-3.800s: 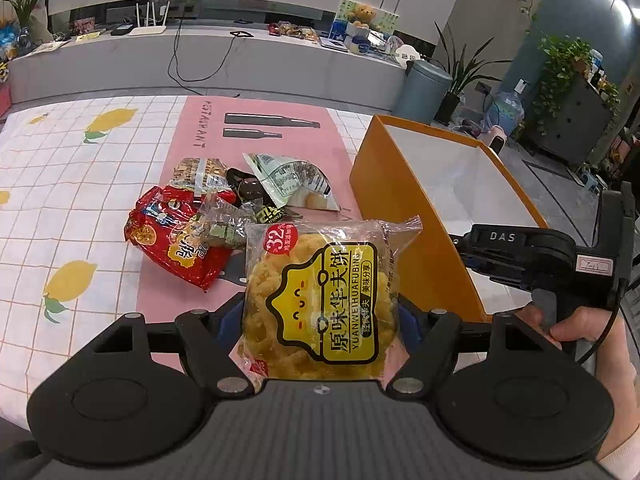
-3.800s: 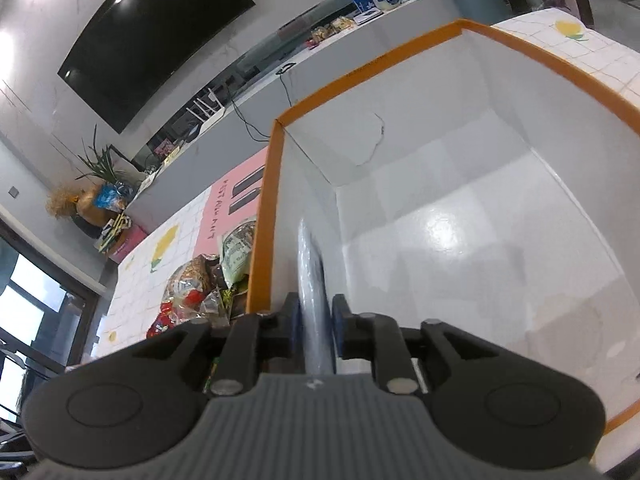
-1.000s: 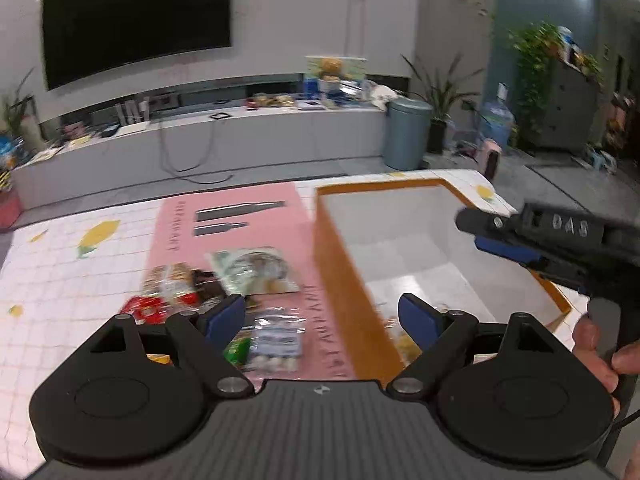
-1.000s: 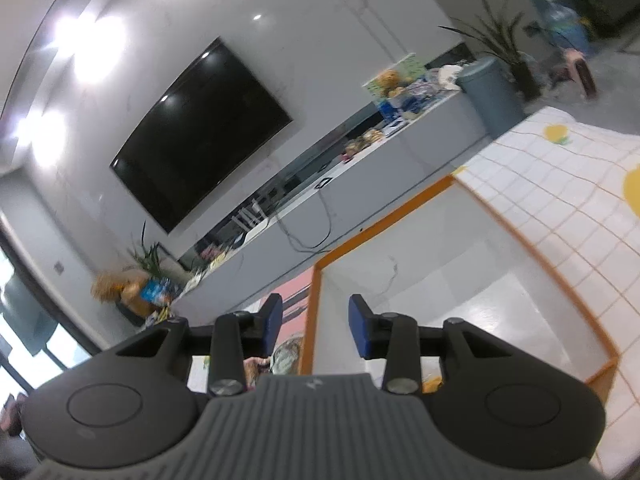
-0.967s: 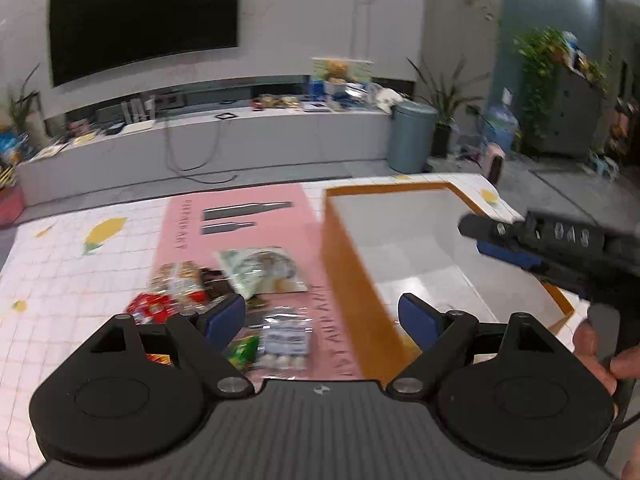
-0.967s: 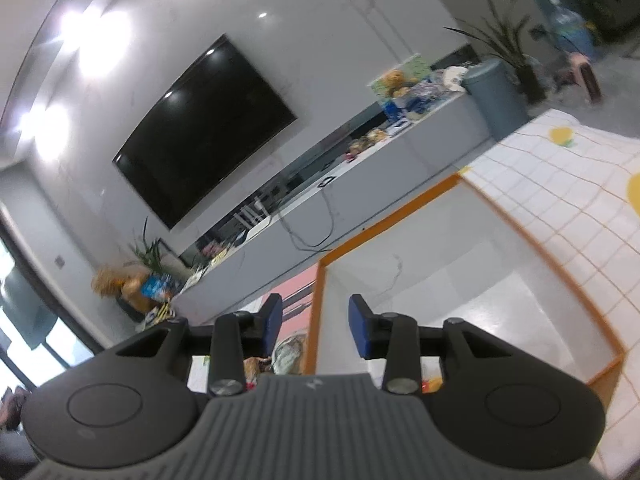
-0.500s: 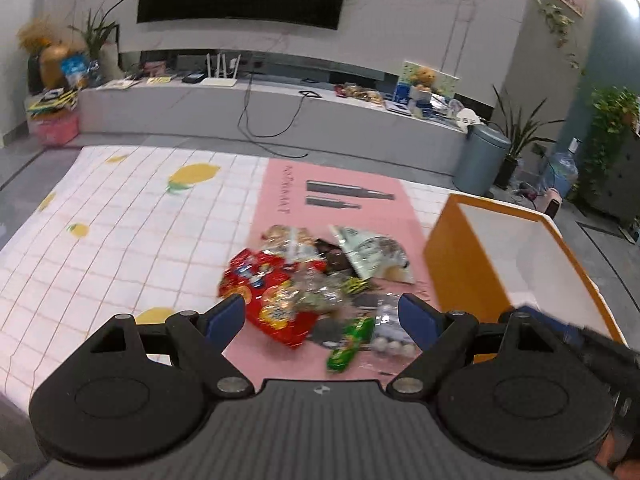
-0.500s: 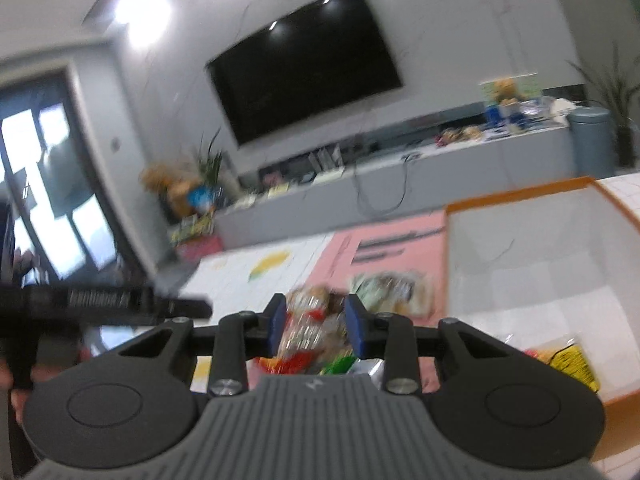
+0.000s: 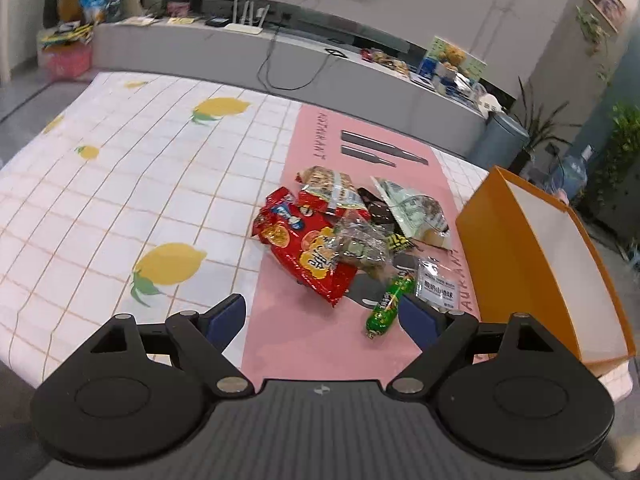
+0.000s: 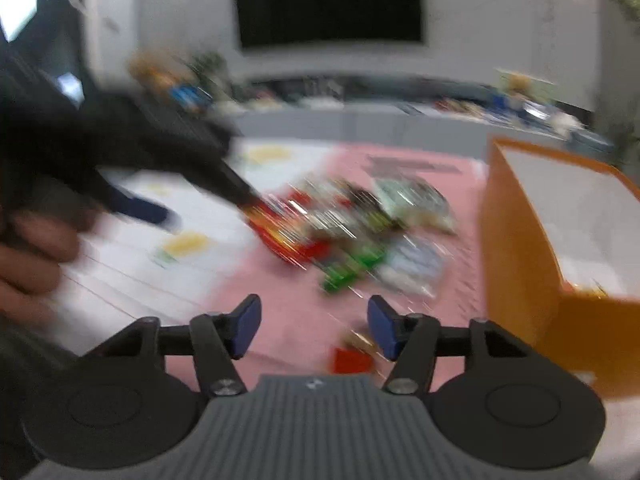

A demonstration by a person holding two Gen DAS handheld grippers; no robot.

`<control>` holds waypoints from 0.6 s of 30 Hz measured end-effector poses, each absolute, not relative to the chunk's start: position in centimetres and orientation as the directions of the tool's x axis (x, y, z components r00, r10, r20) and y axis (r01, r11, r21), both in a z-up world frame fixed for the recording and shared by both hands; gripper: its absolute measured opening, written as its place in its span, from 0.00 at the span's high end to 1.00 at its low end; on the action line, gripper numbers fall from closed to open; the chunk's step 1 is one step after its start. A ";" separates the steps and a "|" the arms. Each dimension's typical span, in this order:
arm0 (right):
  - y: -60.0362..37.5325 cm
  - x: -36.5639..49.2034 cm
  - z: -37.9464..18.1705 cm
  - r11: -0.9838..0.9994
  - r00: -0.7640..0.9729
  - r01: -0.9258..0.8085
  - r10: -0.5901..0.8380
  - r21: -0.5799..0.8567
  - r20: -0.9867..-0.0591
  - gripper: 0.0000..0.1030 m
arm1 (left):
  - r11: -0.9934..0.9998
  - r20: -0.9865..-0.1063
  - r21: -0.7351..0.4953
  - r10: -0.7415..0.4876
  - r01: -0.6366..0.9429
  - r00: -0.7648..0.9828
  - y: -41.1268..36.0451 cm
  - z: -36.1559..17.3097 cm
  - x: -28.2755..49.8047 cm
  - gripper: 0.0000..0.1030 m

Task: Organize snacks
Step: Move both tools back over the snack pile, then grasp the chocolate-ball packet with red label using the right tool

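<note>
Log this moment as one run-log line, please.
phase: between picks | left gripper: open, empty | right gripper: jaws just opening, empty | snack pile: on mat | orange box: beside it

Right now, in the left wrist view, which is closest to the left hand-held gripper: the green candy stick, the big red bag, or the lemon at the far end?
From the left hand-held gripper:
1. Green candy stick, beside its right finger.
2. Big red bag, mid-mat.
3. Far lemon, far side of the tablecloth.

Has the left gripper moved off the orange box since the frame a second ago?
Yes. The left gripper now frames the snack pile, with the orange box off to its right.
</note>
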State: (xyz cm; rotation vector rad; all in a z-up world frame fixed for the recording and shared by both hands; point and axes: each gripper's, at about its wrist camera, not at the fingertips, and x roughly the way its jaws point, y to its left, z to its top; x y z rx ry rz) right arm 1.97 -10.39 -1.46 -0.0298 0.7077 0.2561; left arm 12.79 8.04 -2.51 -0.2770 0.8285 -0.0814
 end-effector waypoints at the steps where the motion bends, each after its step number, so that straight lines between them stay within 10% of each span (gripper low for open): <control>1: -10.5 2.6 -2.4 0.976 0.718 -0.210 0.192 0.055 -0.669 0.41 | 0.959 -0.716 -0.280 -0.184 -0.035 0.674 8.2 -2.5 12.8 0.02; 8: -11.1 4.7 -5.7 0.991 0.651 -0.112 0.131 0.076 -0.748 0.22 | 0.958 -0.724 -0.288 -0.207 -0.016 0.658 7.9 -2.8 12.7 0.02; 18: -9.7 5.5 -6.0 0.994 0.673 -0.110 0.090 0.021 -0.734 0.20 | 0.960 -0.741 -0.279 -0.202 -0.020 0.640 7.7 -3.4 13.0 0.02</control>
